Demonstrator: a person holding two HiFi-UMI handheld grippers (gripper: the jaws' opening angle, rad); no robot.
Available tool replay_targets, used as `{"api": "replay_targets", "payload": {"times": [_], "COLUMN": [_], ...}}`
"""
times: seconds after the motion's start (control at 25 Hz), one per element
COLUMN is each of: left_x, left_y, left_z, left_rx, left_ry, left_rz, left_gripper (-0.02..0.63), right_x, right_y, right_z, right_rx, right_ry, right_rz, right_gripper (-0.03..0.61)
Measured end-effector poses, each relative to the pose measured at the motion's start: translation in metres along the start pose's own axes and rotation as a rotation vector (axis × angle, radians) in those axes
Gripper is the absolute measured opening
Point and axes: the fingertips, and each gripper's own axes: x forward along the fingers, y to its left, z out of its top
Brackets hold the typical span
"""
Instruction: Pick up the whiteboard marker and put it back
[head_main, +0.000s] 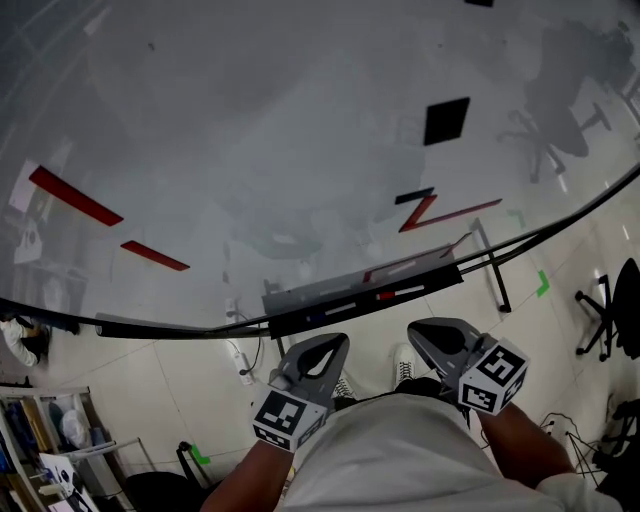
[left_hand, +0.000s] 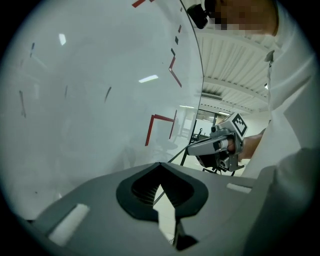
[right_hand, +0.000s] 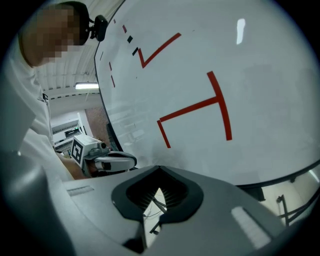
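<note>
Left gripper (head_main: 330, 350) and right gripper (head_main: 425, 332) both clenched on nothing, side by side. Whiteboard marker (head_main: 385, 295) looks to lie on tray (head_main: 300, 315) just ahead of the tips, roughly between them; small, not certain. Release one gripper's jaws, close squarely across the barrel mid-length

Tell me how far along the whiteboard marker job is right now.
Done: nothing certain; a marker lies in the tray under the whiteboard, either untouched or already returned. In hand: nothing; left gripper and right gripper are shut and empty, below the tray. Left: if untouched, the pick-up and return.
</note>
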Motion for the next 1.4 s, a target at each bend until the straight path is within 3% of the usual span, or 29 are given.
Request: {"api": "replay_targets", "payload": {"times": [0.2,0.36,0.68,1.04,1.2,1.4], "left_x": [-0.007,-0.013,-0.017,-0.013,-0.017,-0.023], "left_y": [-0.004,-0.013,-0.046,-0.122,-0.148,-0.168], "left_z": [-0.01,-0.011,-0.006,-0.02,-0.027,-0.04], "left_rx": [-0.001,-0.012,-0.062,-0.103,-0.091,-0.086], "left_ry": [0.008,-0.004,-0.073,-0.102,-0.09,-0.059], "left_rz": [-0.072,-0.082,0.049,0.233,0.258,0.234], "left_gripper": [0.017,0.017,0.017,0.017,0.017,0.017], "right_x": [-0.01,-0.013,-0.044,-0.122,-0.14,-0.155], "right_y": [0.017,0.029,0.027,0.01,0.014,0.024], "right_z": [-0.002,-0.011,-0.019,-0.049,-0.059,-0.061], "right_rx": [0.011,0.002,-0.035,-0.051,-0.054,-0.034], "right_ry": [-0.044,-0.038,-0.023,-0.004,0.002,-0.028], "right_rz": [-0.072,-0.06,0.046,0.183,0.222,0.215], "right_gripper": [0.002,0.002,0.002,0.002,0.002,0.002]}}
